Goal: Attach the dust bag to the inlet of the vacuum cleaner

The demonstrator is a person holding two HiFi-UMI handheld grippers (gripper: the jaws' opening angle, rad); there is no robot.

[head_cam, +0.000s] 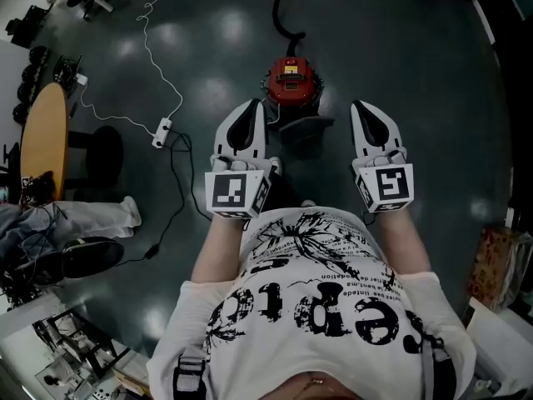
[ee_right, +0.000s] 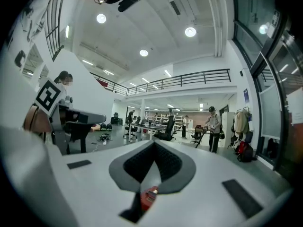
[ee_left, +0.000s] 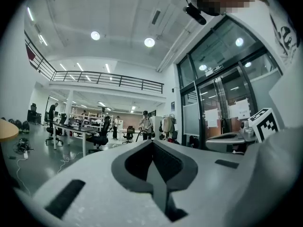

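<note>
Presently both claws are closed tight and empty: left gripper (head_cam: 250,111), right gripper (head_cam: 365,111). The red vacuum cleaner (head_cam: 292,82) stands upper centre in the head view. A grey piece (head_cam: 305,128) against its near side may be the dust bag. Judged light and limp; grip any stiff collar. Its yellow label (head_cam: 290,68) is illegible.

The head view looks steeply down past the person's chest onto the floor (head_cam: 416,48). It sits close above the left hand-held gripper (head_cam: 250,107) and the right hand-held gripper (head_cam: 364,107), with the red vacuum cleaner (head_cam: 293,80) just beyond their tips. Each gripper view rides low behind its own jaws and faces level across the hall, both taking in the same balcony railing (ee_left: 109,78) and desks (ee_left: 71,129). The left gripper view catches the right marker cube (ee_left: 263,122) at its right edge, and the right gripper view catches the left marker cube (ee_right: 47,94) at its left.
</note>
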